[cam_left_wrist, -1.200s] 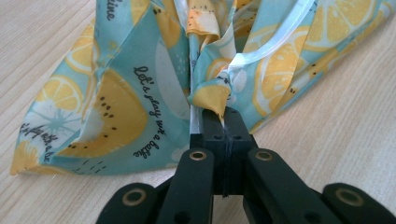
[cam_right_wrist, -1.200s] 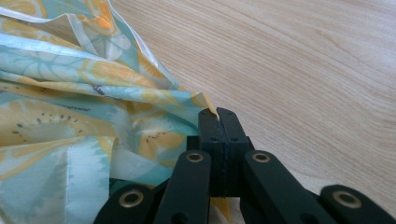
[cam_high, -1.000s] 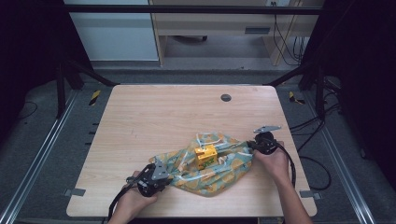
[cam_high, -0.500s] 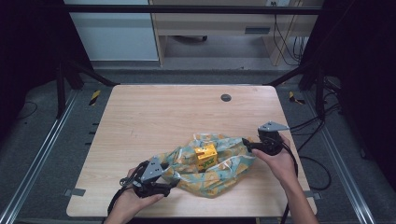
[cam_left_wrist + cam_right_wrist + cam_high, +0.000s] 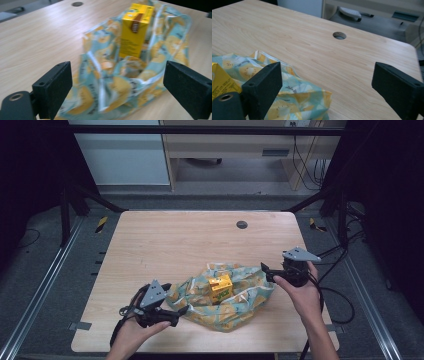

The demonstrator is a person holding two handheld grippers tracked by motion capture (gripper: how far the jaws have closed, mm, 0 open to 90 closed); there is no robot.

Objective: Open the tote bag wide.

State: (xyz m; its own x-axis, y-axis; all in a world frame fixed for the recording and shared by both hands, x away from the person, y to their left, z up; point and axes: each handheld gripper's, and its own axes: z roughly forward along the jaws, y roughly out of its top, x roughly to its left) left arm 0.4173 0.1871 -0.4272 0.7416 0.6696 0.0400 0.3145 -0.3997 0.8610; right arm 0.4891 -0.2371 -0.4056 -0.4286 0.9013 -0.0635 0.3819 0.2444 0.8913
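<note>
On the wooden surface (image 5: 165, 245), a patterned bag (image 5: 235, 302) lies crumpled near the front edge with a yellow carton (image 5: 220, 288) upright inside. Left hand-held gripper (image 5: 177, 312), low at the bag's left end, has jaws wide apart, empty. Right hand-held gripper (image 5: 266, 271), raised beside the bag's right end, likewise gapes empty.
</note>
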